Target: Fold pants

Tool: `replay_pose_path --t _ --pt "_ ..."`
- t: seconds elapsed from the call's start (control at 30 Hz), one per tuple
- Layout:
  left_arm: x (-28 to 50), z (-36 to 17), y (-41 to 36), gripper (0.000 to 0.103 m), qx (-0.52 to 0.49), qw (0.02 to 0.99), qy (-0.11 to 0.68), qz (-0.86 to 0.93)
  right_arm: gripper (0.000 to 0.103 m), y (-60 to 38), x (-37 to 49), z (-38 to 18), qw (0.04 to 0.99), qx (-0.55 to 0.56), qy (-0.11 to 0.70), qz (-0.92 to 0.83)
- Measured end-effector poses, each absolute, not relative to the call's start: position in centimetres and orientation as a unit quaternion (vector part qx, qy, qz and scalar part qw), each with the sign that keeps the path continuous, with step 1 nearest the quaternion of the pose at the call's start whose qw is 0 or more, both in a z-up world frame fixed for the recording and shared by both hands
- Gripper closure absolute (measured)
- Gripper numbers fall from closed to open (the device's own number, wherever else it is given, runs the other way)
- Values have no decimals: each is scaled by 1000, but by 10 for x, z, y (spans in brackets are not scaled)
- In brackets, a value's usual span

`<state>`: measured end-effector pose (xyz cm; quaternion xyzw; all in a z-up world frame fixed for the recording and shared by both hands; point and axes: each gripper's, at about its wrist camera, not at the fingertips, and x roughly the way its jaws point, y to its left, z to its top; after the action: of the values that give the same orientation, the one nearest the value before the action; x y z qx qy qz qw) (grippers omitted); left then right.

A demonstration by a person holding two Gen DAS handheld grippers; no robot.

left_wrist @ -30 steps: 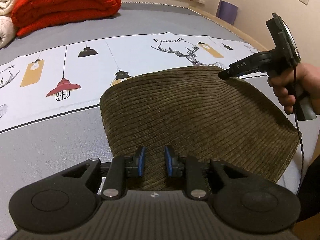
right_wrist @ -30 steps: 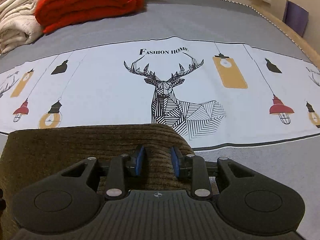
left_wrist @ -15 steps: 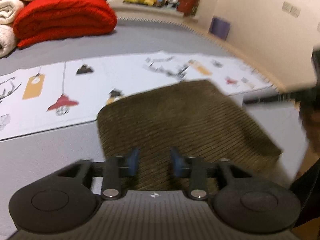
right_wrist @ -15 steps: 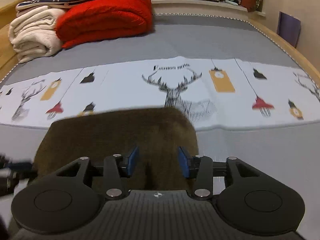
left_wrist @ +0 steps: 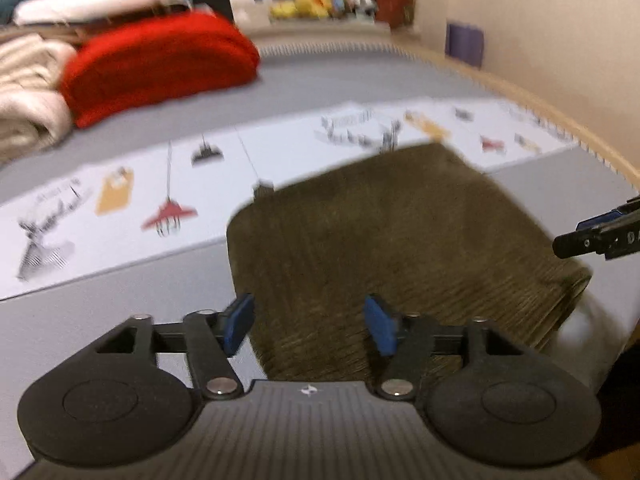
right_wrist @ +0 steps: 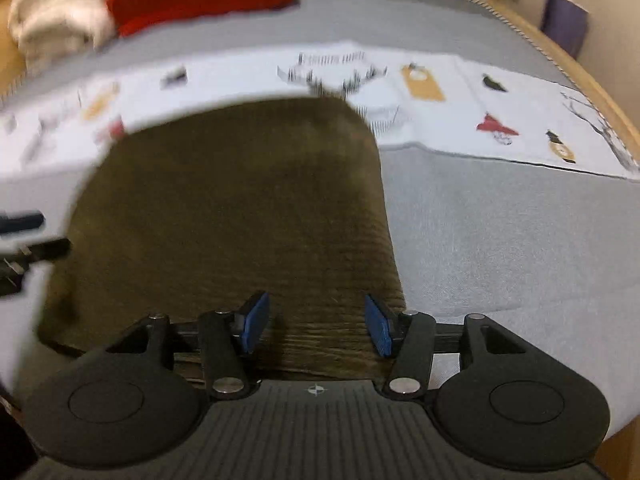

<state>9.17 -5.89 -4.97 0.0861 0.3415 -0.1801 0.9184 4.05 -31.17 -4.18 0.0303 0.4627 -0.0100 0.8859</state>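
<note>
Left wrist view: left hand-held gripper (left_wrist: 308, 326) and right hand-held gripper (right_wrist: 316, 326) were opening, empty, over folded pants (left_wrist: 400, 240) at 12 o'clock; probably should lift clear without snagging.

The folded olive-brown corduroy pants (left_wrist: 392, 248) show fine parallel ribs across the middle of both frames. Beneath them lies a plain grey bedsheet (right_wrist: 500, 240), crossed by a white printed fabric band (left_wrist: 120, 216) — black geometric deer, mustard-yellow tags, red and black hanging lamps. At upper left sit a bright red folded blanket (left_wrist: 160, 64) and cream-white folded blankets (left_wrist: 28, 92). The black left gripper (left_wrist: 308, 326) and black right gripper (right_wrist: 316, 328) both carry blue pads. Along the top of the left view — blurred yellow plush toys (left_wrist: 316, 2); at upper right, a purple panel (right_wrist: 566, 22) against a beige wall (left_wrist: 540, 20).
</note>
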Motion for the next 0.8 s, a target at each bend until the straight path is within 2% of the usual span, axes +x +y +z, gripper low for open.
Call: replay_pose_path --t 0.07,0.13,0.2,0.37,0.47,0.6,0.8 --pt "72 -39 -62 19 81 929 314 -176 39 -308 25 -21 902 50 429 -9" --pt "53 -28 -67 18 80 938 293 -170 16 -305 6 -3 919 64 388 -7" --pt "34 -16 -71 16 71 944 278 -165 5 -302 -15 12 934 68 350 -14" --pt "-5 11 -79 0 29 956 266 -123 3 -307 -58 26 950 88 297 -47" --pt "-22 14 -81 0 -10 947 311 -81 1 -314 -73 26 946 128 290 -68" --pt "-49 2 -88 0 1 930 362 -61 1 -315 -86 15 936 135 316 -78" --pt "-34 -12 -81 0 22 927 368 -69 1 -308 -79 9 935 100 332 -68"
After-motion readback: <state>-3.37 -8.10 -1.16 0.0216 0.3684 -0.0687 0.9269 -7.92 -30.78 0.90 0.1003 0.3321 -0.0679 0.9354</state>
